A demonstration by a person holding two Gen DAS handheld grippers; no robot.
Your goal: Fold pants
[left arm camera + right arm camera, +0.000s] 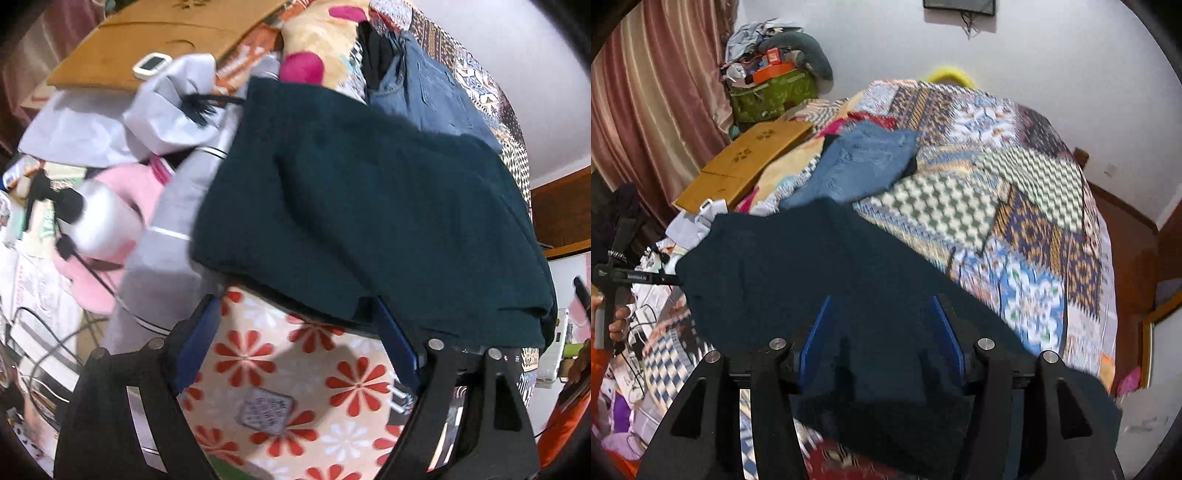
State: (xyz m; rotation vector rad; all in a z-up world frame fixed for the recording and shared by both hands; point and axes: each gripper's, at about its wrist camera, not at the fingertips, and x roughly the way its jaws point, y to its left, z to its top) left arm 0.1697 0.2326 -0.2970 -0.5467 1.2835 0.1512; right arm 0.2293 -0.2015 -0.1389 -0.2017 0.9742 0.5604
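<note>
Dark teal pants [369,206] lie folded on the bed; they also show in the right wrist view [812,280]. My left gripper [295,310] is open, its blue fingers [201,332] spread wide at the pants' near edge, with flowered bedding between them. The right finger tip sits under or against the hem. My right gripper [882,306] is open, its blue fingers [947,328] spread apart over the dark teal fabric, which lies between and under them.
Folded blue jeans [860,162] lie further back on the patchwork bedspread [1015,221]. A cardboard box [746,162], grey and pink cloth [173,110] and cables [48,354] clutter the left side. A curtain [646,92] hangs at left.
</note>
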